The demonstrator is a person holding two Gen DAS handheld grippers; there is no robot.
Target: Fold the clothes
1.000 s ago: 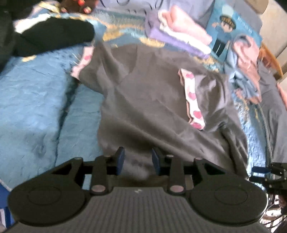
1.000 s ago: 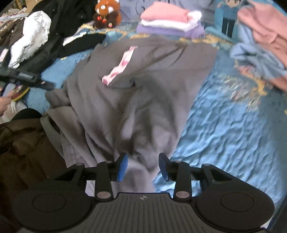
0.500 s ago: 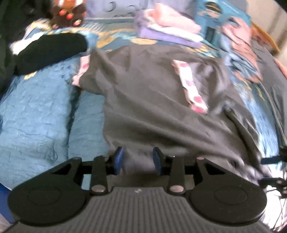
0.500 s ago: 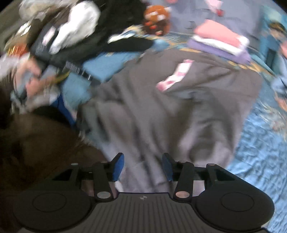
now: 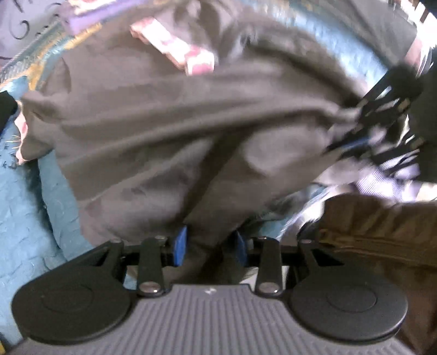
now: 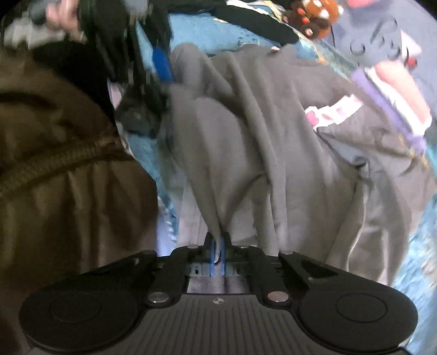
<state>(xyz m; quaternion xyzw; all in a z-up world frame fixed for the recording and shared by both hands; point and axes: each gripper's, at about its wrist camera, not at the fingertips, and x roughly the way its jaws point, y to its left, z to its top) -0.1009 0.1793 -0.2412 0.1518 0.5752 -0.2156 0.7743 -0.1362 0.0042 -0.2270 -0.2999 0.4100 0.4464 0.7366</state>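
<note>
gripping grey garment (image 6: 273,153) hem | right gripper (image 6: 217,250) jaws just clamped | left gripper (image 5: 209,245) jaws apart, astride cloth

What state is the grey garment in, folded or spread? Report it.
Spread, not folded: the grey garment lies rumpled across the blue bedcover, one bunched edge pinched in the right gripper.

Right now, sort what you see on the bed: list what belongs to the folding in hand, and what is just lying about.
In the job:
- grey garment, with pink patterned trim
- right gripper, shut on a pinch of its cloth
- left gripper, cloth between its jaws

Lying about:
- folded stack
- stuffed toy
- black garment
- blue bedspread
</note>
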